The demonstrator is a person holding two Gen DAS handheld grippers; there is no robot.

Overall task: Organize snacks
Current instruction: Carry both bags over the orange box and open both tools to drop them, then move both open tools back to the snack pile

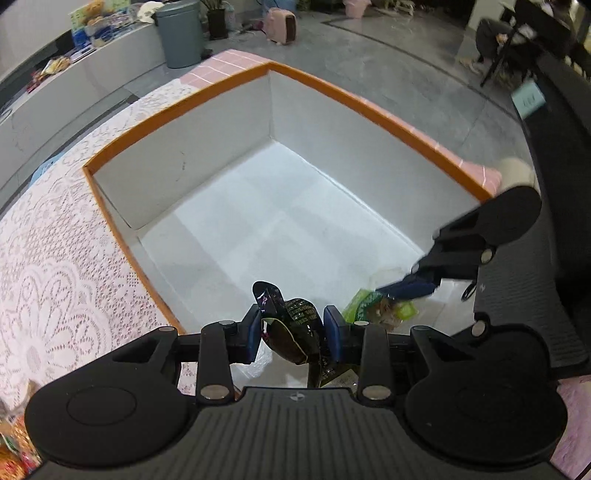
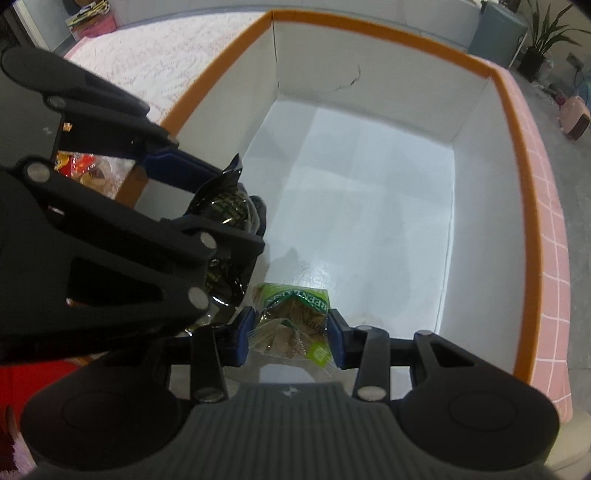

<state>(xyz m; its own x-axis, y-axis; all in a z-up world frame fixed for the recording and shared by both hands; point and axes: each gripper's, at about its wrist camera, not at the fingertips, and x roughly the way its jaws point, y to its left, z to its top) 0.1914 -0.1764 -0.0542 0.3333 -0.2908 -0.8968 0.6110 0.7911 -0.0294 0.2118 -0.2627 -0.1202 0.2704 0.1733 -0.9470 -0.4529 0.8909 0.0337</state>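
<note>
My left gripper is shut on a black snack packet and holds it over the near edge of a big orange-rimmed box with white inner walls. My right gripper is shut on a green snack packet and holds it just above the box floor near the near wall. In the right wrist view the left gripper comes in from the left with the black packet. In the left wrist view the right gripper reaches in from the right with the green packet.
The box stands on a table with a white lace cloth over a pink checked cover. Other snack packets lie on the table left of the box. A grey bin stands on the floor beyond.
</note>
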